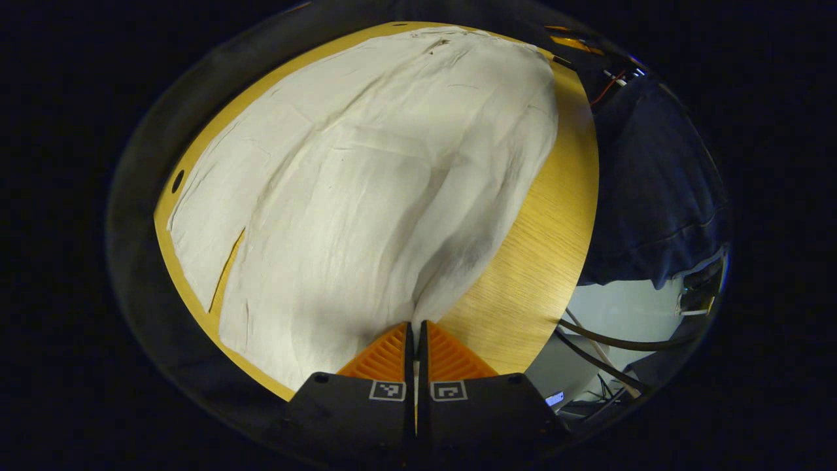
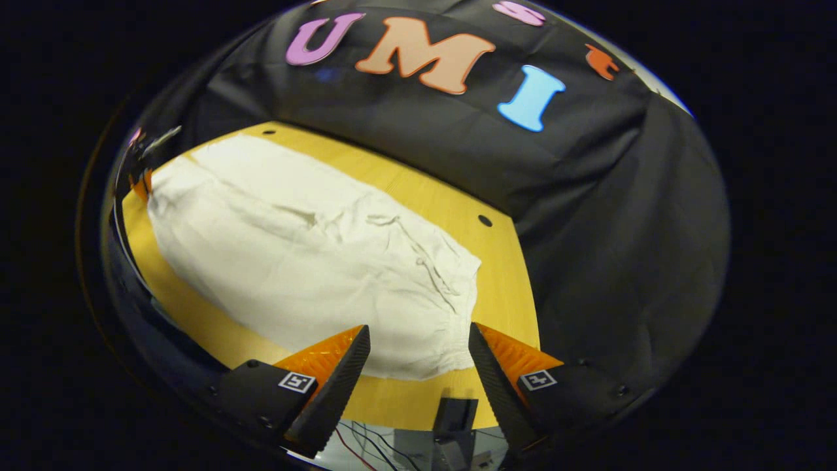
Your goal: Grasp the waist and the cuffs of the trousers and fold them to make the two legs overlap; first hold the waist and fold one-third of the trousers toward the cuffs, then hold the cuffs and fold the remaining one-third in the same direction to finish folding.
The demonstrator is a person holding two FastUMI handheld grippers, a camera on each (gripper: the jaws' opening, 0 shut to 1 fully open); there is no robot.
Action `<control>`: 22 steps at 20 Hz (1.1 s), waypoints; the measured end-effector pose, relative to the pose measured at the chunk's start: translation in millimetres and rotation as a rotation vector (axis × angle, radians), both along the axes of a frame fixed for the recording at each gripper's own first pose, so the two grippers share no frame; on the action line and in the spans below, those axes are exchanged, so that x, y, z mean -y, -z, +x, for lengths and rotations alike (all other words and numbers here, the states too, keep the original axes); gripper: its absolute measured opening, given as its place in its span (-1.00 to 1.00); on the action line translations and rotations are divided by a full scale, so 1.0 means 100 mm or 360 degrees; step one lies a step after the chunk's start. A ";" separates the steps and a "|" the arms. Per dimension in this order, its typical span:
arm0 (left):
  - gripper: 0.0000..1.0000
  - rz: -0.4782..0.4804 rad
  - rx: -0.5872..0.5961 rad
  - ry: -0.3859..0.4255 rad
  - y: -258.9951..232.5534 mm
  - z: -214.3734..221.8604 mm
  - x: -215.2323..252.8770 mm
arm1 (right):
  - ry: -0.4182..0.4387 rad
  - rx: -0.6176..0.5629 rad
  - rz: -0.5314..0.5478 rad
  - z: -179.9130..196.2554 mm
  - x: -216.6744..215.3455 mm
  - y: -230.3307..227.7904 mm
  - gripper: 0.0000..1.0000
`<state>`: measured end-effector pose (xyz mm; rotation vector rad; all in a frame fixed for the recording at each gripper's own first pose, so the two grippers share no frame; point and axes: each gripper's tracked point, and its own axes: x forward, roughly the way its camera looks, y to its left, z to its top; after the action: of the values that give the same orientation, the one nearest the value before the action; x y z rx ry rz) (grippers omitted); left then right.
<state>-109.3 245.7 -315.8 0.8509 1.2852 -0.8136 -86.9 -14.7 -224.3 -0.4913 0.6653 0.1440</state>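
We see the white trousers [image 1: 366, 196] spread flat across the wooden bench [image 1: 536, 248], both legs lying side by side. Our left claw [image 1: 416, 327] is pinched closed on a lifted fold at the cuff end, while our right claw [image 2: 418, 337] hangs wide apart, holding nothing, above the waist edge [image 2: 451, 314].

My left gripper [image 1: 416, 327] ends in two ribbed, wedge-shaped fingers [image 1: 386, 356] set on blocky black housings, each housing stamped with a small square black-and-white marker and fixed by a round screw at its outer top corner. My right gripper [image 2: 418, 333] has the same build: tapered fingers [image 2: 330, 363] with a fine woven-looking face, marker squares and screws. What I wear looks like a dark blue garment [image 1: 654, 190], though it is dim there.
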 end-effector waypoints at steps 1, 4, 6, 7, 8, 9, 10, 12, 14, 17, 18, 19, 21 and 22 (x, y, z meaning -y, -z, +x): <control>-1.00 0.0005 0.0004 -0.0015 0.00 0.00 0.00 | -0.0074 -0.0054 -0.0039 -0.02 0.02 0.08 0.94; -1.00 0.0031 0.0021 -0.0013 0.00 0.01 0.00 | -0.0304 -0.0181 -0.0165 0.01 0.05 0.31 0.94; -1.00 0.0056 0.0032 -0.0011 0.00 0.00 0.00 | -0.0419 -0.0255 -0.0209 0.04 0.06 0.45 0.94; -1.00 0.0063 0.0040 -0.0018 0.00 0.00 0.00 | -0.0465 -0.0288 -0.0231 0.06 0.06 0.51 0.94; -1.00 0.0071 0.0046 -0.0027 0.01 0.01 0.01 | -0.0515 -0.0320 -0.0255 0.07 0.05 0.57 0.94; -1.00 0.0075 0.0053 -0.0037 0.01 0.01 0.01 | -0.0569 -0.0357 -0.0277 0.08 0.04 0.64 0.95; -1.00 0.0083 0.0057 -0.0046 0.01 0.01 0.00 | -0.0625 -0.0403 -0.0298 0.08 0.03 0.73 0.94; -1.00 0.0101 0.0062 -0.0046 0.01 0.01 0.01 | -0.0738 -0.0501 -0.0337 0.03 0.00 0.87 0.94; -1.00 0.0116 0.0064 -0.0042 0.01 0.01 0.01 | -0.0840 -0.0582 -0.0377 -0.03 -0.02 0.99 0.94; -1.00 0.0129 0.0054 -0.0052 0.02 0.01 0.00 | -0.0912 -0.0692 -0.0378 -0.09 -0.06 1.11 0.92; -1.00 0.0133 0.0049 -0.0054 0.02 0.01 0.00 | -0.0926 -0.0716 -0.0372 -0.09 -0.05 1.14 0.92; -1.00 0.0140 0.0042 -0.0051 0.02 0.01 0.00 | -0.0939 -0.0742 -0.0367 -0.09 -0.06 1.16 0.87; -1.00 0.0160 0.0027 -0.0035 0.02 0.01 0.00 | -0.0965 -0.0798 -0.0366 -0.09 -0.06 1.21 0.72; -1.00 0.0169 0.0019 -0.0027 0.02 0.01 0.00 | -0.0978 -0.0833 -0.0371 -0.10 -0.05 1.26 0.68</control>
<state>-108.4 245.6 -318.2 0.9267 1.3324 -0.7310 -97.0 -9.7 -350.6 -0.8889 1.0312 0.8016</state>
